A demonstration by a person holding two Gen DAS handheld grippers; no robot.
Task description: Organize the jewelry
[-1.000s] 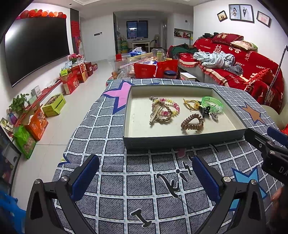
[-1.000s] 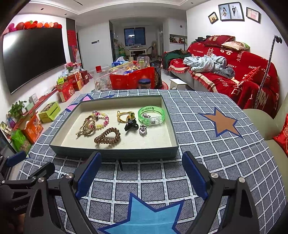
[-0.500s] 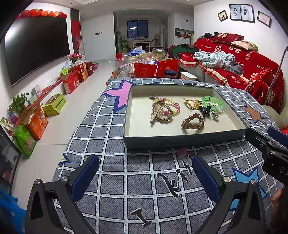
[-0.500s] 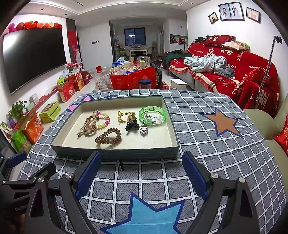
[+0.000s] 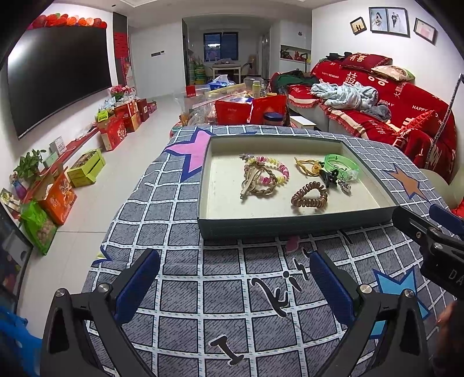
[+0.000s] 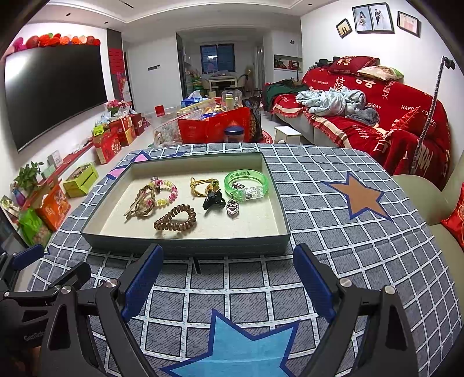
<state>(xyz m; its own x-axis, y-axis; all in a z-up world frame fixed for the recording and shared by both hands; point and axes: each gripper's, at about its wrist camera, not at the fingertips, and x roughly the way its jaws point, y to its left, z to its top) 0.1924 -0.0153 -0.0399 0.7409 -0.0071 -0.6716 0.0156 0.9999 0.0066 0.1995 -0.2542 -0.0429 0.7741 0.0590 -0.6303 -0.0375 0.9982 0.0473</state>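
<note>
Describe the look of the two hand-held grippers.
Both match: the left hand-held gripper and right hand-held gripper have black angular frames with triangular cut-outs, silver bolts at the joints, and flat blue textured pads. White lettering marks the bodies, too cut off to read. No cables or sleeves show.

Setting: home living room. Evidence: wall-mounted TV (image 6: 55,92); sofa (image 6: 377,116) under red throws, with cushions and crumpled clothes; framed photos (image 6: 374,18) on the wall; table in a grid-and-star cloth (image 6: 333,232); gift boxes (image 6: 116,139) and a potted plant (image 6: 27,174) along the TV wall; dining table (image 6: 223,79) beyond.
</note>
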